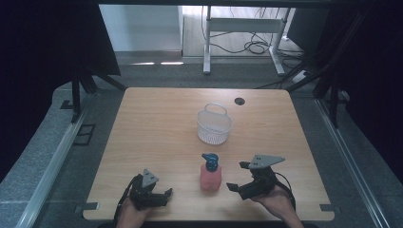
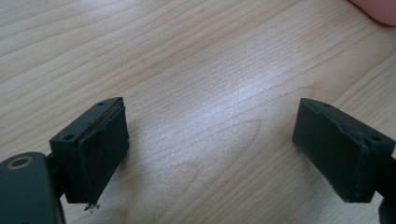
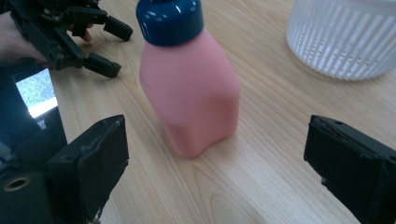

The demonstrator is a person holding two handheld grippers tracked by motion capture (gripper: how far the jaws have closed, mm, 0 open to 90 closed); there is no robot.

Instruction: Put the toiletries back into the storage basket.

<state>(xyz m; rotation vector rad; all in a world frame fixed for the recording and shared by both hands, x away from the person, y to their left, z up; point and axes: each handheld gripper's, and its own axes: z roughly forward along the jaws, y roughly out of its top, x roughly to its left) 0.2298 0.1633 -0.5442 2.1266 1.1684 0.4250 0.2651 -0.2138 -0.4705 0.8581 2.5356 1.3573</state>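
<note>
A pink bottle [image 1: 210,176] with a dark blue pump top stands upright on the wooden table [image 1: 157,123], near its front edge. In the right gripper view the pink bottle [image 3: 191,100] stands just ahead of the wide-apart jaws. My right gripper [image 1: 237,176] sits open to the bottle's right, a short gap away. My left gripper [image 1: 167,194] rests open at the front left, with bare wood between its jaws [image 2: 212,140]. A corner of the pink bottle [image 2: 376,9] shows at the top right of the left gripper view.
A white slotted basket [image 1: 214,124] with a handle stands behind the bottle, mid-table. A round dark cable hole [image 1: 239,100] lies near the far edge. Beyond the table are a white desk frame and loose cables on the floor.
</note>
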